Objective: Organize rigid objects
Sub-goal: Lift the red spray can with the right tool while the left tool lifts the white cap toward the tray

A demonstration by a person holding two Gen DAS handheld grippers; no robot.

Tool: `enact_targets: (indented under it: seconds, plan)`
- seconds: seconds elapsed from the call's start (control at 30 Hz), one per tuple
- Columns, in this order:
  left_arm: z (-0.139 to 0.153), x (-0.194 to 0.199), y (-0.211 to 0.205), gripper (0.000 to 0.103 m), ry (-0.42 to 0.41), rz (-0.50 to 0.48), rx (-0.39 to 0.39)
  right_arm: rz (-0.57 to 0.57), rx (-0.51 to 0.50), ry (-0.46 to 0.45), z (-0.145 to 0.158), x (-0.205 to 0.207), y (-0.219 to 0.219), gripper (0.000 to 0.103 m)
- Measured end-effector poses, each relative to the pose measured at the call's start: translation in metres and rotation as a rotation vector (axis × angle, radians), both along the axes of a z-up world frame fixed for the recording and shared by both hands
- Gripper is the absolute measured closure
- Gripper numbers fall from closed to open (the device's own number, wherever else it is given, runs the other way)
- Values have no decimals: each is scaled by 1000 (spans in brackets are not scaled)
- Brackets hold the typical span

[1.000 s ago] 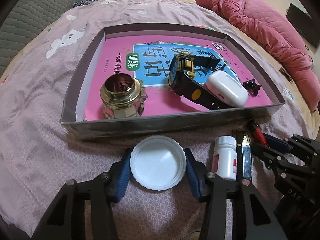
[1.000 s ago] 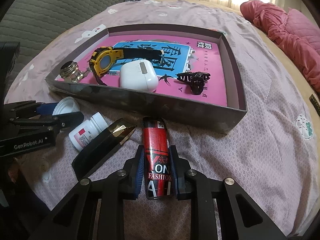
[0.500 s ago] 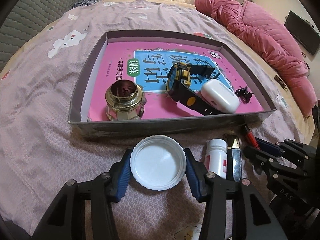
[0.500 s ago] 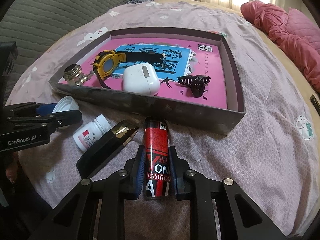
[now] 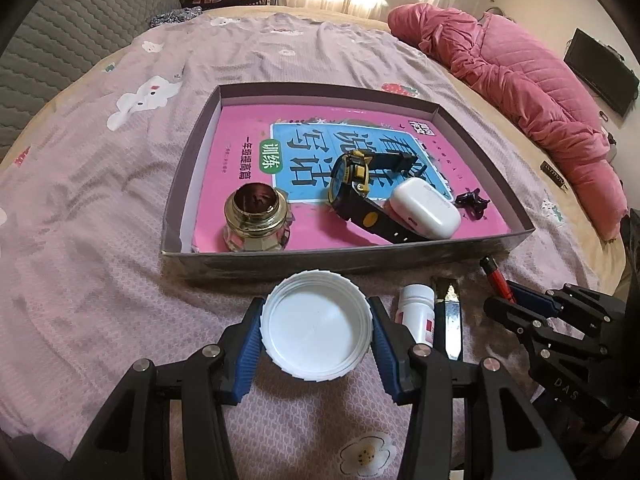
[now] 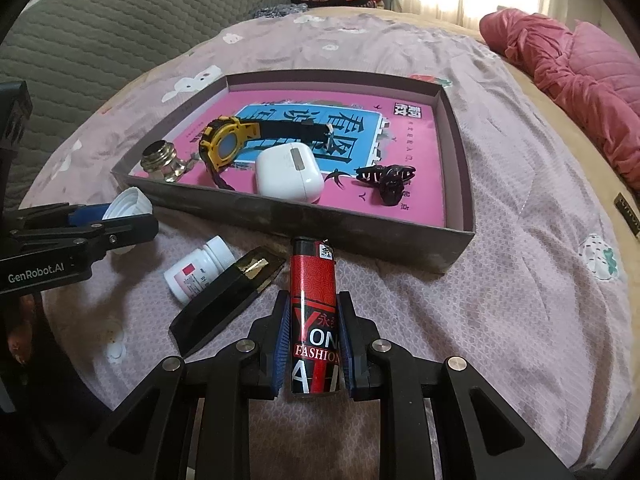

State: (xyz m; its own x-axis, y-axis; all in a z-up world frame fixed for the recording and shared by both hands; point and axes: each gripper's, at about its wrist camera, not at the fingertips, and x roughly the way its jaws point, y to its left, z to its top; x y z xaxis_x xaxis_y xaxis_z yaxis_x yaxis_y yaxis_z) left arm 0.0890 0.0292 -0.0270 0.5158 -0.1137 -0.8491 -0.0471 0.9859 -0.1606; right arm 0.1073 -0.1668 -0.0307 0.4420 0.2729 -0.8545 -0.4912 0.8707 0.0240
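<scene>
Left gripper (image 5: 316, 330) angled steeply down over the bed, near its front edge, blue pads (image 5: 249, 344) pressed on either side of a white lid (image 5: 316, 326); right gripper (image 6: 313, 344) pitched down likewise, jaws nearly together, clamped on a red lighter (image 6: 314, 312); both side by side, apart.

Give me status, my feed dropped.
Left gripper shut on white lid. Right gripper shut on red lighter. Both short of box; near wall ahead.
</scene>
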Motion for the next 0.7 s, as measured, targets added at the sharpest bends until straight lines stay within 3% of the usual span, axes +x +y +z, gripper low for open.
enact_targets:
  seconds: [0.7]
  plan:
    - [27, -14, -3, 53, -60, 8, -16, -21, 53, -37, 23, -10, -7, 80]
